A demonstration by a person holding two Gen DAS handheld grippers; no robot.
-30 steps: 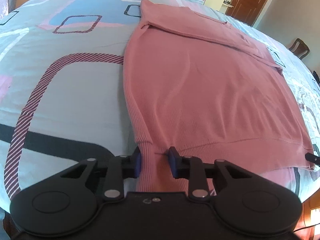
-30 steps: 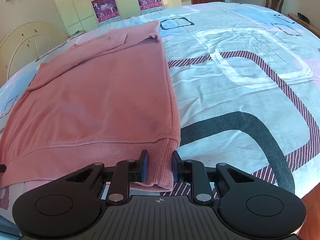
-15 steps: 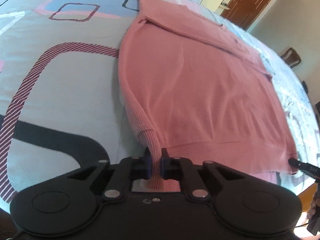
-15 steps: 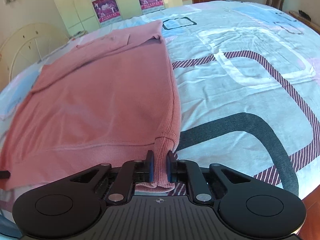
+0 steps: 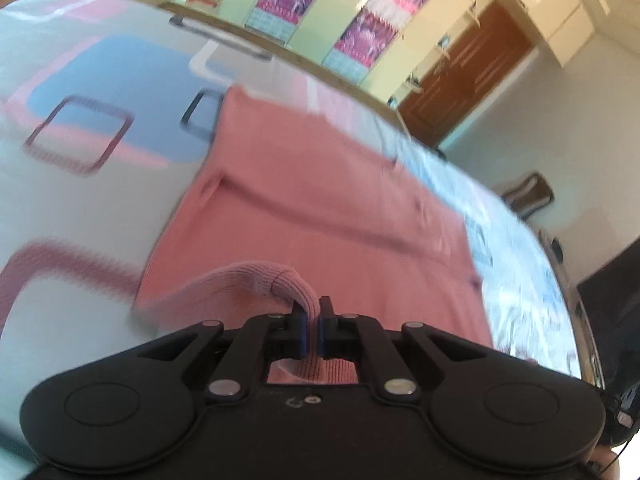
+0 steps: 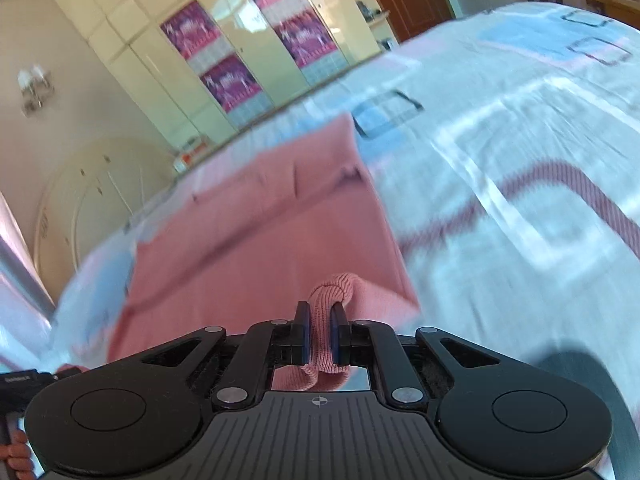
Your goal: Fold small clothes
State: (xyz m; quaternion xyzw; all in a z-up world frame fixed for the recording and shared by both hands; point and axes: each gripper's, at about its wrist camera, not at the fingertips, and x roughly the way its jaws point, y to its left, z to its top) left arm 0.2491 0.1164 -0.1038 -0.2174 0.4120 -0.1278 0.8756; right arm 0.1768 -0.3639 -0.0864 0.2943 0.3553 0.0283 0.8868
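A pink knit sweater point(image 5: 320, 216) lies spread on a bed with its sleeves folded across the far end. My left gripper point(image 5: 311, 330) is shut on the ribbed hem at the sweater's near left corner, and the pinched cloth arches up off the bed. In the right wrist view the same pink sweater point(image 6: 256, 240) stretches away, and my right gripper point(image 6: 319, 336) is shut on the ribbed hem at the near right corner, which bunches up between the pads. Both views are blurred by motion.
The bedspread point(image 5: 80, 184) is pale blue with pink, blue and striped rounded squares. Cream wardrobes point(image 6: 248, 60) with purple posters stand beyond the bed, beside a brown door point(image 5: 472, 76). A chair point(image 5: 528, 196) stands at the right. The other gripper's tip point(image 6: 24, 380) shows at the lower left.
Both grippers closed on the hem corners, then lifted and swung forward over the sweater. The hem has left the bed and now arches up from each gripper.
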